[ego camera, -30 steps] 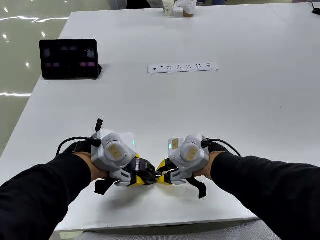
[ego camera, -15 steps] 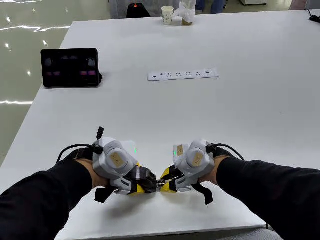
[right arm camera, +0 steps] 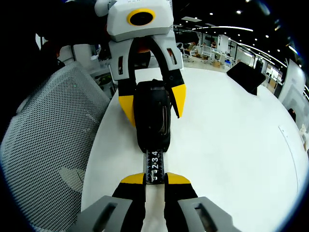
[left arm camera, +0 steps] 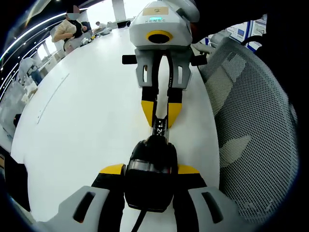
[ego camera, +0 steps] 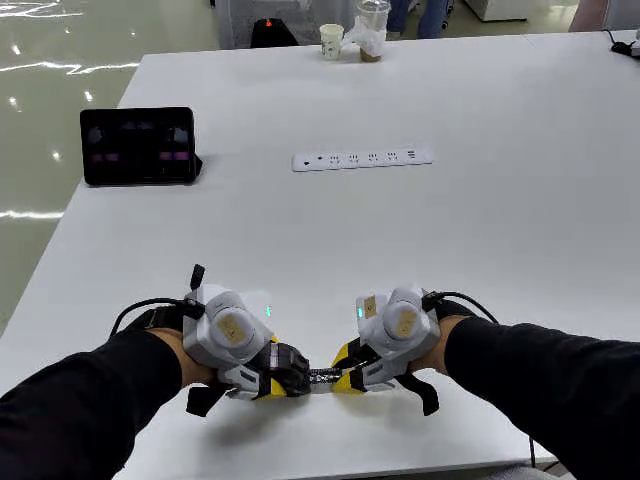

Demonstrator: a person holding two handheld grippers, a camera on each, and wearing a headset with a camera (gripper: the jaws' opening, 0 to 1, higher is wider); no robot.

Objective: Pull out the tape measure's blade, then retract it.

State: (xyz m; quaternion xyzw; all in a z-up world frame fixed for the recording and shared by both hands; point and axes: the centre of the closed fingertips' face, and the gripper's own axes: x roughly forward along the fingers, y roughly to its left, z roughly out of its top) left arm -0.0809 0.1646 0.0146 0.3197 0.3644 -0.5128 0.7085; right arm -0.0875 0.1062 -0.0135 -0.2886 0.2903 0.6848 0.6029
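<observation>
the head view looks forward and down from above the near edge of the tabletop (ego camera: 480,230), with the left gripper (ego camera: 272,382) and right gripper (ego camera: 346,374) small at lower centre. each gripper view rides close behind its own jaws and faces the other gripper head-on. both share the tape measure (left arm camera: 149,176) and blade (right arm camera: 154,166) at frame centre.

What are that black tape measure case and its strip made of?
Black tape measure case: likely moulded plastic, matte with a soft sheen. Its pulled-out blade: thin dark strip with printed white numerals, probably coated metal; the look leaves that open.
</observation>
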